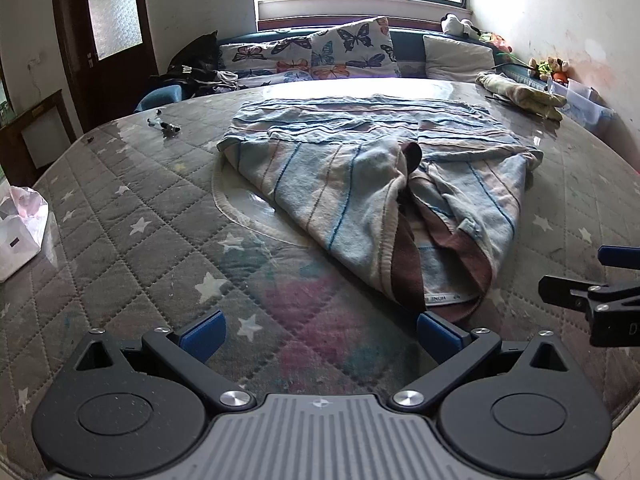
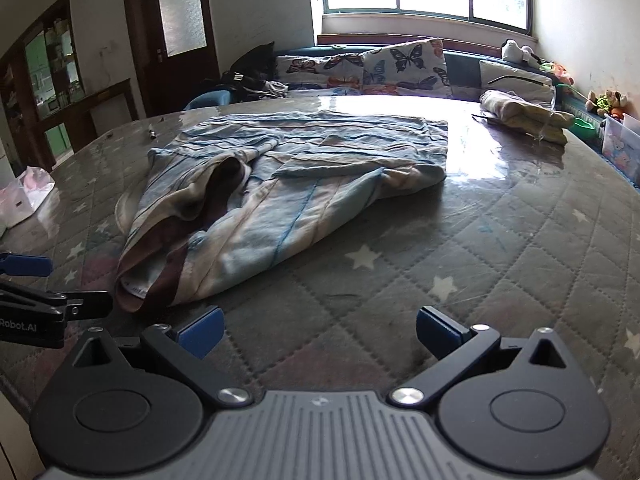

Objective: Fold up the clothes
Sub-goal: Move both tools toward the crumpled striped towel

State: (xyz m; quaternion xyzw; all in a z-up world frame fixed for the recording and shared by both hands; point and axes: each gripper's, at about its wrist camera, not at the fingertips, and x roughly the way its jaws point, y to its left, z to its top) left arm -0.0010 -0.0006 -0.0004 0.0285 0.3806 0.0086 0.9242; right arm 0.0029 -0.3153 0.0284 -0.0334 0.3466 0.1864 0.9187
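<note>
A blue and cream striped garment (image 1: 360, 168) with a brown collar band lies spread on the quilted star-pattern table cover (image 1: 140, 248); it also shows in the right wrist view (image 2: 288, 176). Its near part is bunched into a point toward me. My left gripper (image 1: 320, 334) is open and empty, just short of the garment's near tip. My right gripper (image 2: 320, 332) is open and empty, to the right of that tip. Each gripper shows at the edge of the other's view, the right one in the left wrist view (image 1: 592, 292) and the left one in the right wrist view (image 2: 44, 300).
A folded yellowish cloth (image 1: 524, 94) lies at the far right of the table. Small dark items (image 1: 164, 126) lie at the far left. A white bag (image 1: 20, 232) sits at the left edge. Butterfly pillows (image 1: 352, 50) line a sofa behind. A plastic box (image 2: 622, 144) stands at right.
</note>
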